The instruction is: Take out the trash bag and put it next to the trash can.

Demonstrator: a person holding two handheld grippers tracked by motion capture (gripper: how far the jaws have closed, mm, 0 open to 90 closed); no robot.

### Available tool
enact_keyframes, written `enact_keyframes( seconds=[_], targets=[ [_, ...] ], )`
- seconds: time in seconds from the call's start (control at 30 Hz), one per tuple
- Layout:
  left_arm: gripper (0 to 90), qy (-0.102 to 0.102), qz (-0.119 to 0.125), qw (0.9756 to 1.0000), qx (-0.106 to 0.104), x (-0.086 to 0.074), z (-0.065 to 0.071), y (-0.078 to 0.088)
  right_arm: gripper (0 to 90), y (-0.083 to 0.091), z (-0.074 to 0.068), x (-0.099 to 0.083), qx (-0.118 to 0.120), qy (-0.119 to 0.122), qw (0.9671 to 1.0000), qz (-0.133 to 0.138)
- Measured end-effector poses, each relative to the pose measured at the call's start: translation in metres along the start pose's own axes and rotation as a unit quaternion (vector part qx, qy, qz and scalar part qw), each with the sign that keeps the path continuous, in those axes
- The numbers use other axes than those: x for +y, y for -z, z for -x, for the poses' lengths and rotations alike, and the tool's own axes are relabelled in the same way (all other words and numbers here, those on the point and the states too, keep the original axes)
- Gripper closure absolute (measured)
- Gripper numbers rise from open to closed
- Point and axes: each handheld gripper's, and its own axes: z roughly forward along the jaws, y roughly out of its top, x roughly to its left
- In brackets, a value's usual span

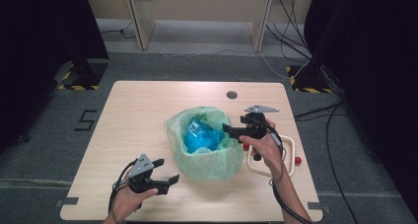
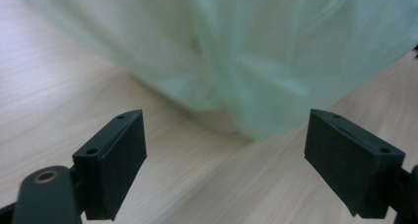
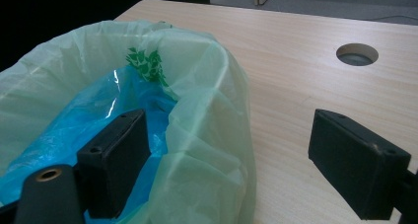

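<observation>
Wood table [image 1: 148, 110], green bag [image 1: 207, 160] w/ blue plastic [image 1: 199, 140] inside, L gripper [image 1: 165, 172] & R gripper [image 1: 227, 130] both spread wide, empty.

Two black handheld grippers, left gripper [image 1: 165, 170] and right gripper [image 1: 229, 129], each topped by a grey three-cornered plate [image 1: 261, 108] and trailing a black cable [image 1: 279, 194], with blocky matte jaws bearing small screw holes beside a brass-ringed pivot [image 2: 47, 176]; bare forearms, no sleeves.
</observation>
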Motion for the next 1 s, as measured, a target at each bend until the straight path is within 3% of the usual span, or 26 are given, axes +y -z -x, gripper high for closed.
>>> enact_keyframes(
  seconds=[0.17,0.3,0.63,0.77,1.0],
  targets=[
    [15.0,0.008,0.016,0.9995,-0.027,0.008,0.011,-0.010,16.0,0.000,-0.002,0.002,0.004,0.004,1.0000,0.000],
    [14.9,-0.002,0.026,0.9993,-0.028,0.013,0.019,-0.015,16.0,-0.001,-0.004,0.003,0.005,0.008,1.0000,-0.001],
    [14.9,-0.019,0.034,0.9992,0.005,0.022,0.023,-0.023,17.6,-0.017,-0.006,0.010,0.001,0.027,0.9995,-0.018],
    [14.9,-0.041,0.028,0.9986,0.016,0.026,0.025,-0.025,19.1,-0.023,-0.007,0.016,0.000,0.041,0.9989,-0.025],
    [15.5,-0.042,0.019,0.9984,0.032,0.027,0.025,-0.026,25.4,-0.032,-0.007,0.030,-0.004,0.070,0.9966,-0.042]
  ],
)
